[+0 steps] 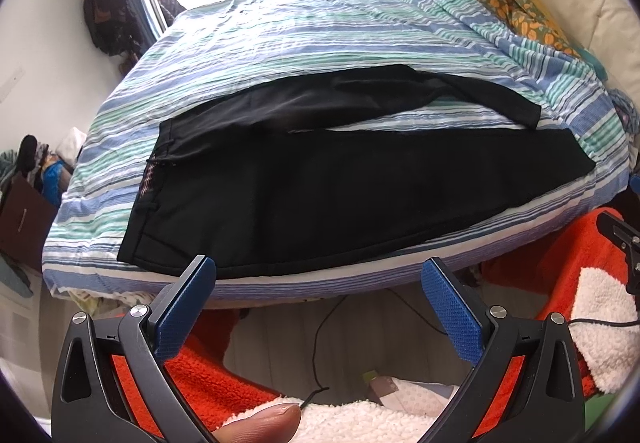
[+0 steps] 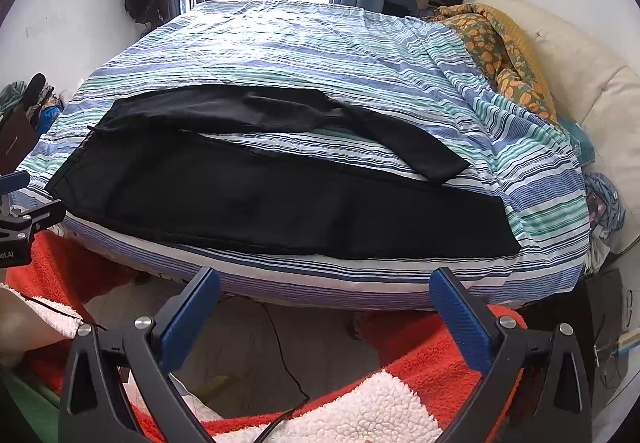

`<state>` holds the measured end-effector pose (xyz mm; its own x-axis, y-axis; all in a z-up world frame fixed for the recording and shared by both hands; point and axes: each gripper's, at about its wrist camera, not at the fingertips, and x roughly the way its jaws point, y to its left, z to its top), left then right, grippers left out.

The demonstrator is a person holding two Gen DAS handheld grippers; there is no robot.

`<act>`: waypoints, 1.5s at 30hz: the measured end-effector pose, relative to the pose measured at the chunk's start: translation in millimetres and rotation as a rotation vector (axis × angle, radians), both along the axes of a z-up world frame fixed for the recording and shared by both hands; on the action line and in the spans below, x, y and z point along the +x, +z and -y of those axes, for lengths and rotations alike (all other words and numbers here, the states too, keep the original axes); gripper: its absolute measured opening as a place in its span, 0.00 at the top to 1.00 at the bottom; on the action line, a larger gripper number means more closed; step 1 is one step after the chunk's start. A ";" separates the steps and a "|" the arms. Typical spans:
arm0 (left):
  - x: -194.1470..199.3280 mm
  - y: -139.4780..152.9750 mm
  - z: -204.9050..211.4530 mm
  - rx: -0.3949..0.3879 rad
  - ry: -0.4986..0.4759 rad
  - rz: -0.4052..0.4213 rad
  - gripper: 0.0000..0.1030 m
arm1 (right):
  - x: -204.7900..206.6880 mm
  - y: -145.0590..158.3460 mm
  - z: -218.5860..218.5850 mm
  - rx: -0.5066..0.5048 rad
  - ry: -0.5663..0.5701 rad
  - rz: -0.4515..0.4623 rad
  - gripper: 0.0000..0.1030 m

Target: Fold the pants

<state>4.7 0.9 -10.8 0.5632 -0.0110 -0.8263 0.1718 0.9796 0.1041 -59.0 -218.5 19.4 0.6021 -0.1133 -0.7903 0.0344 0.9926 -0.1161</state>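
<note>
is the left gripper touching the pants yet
Apart. The left wrist view shows the left gripper open in front of the bed edge, its blue fingers short of the black pants, with striped bedding visible between them.

Both grippers share one build: the left gripper (image 1: 318, 271) and right gripper (image 2: 324, 281) have black angular frames, silver round screws (image 1: 138, 310) at the pivots and blue textured pads (image 1: 452, 313) (a diamond-knurl pattern). Orange-and-white fleece clothing (image 2: 400, 403) sits below.
</note>
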 end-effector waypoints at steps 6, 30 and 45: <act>-1.2 -0.5 2.0 0.004 -0.006 0.000 0.00 | 0.4 0.2 0.5 -0.009 -0.004 -0.001 0.00; -0.4 -2.8 -2.0 -0.009 0.006 -0.016 0.00 | 1.8 -2.1 3.2 -0.010 -0.013 -0.012 0.00; 2.5 -6.1 3.1 -0.006 -0.017 -0.027 0.00 | 4.6 -5.1 3.8 0.003 -0.006 -0.014 0.00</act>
<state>7.3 -2.2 -16.9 0.5403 -0.0249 -0.8411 0.1906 0.9772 0.0935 -54.5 -222.3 14.3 0.5901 -0.1144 -0.7992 0.0384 0.9928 -0.1138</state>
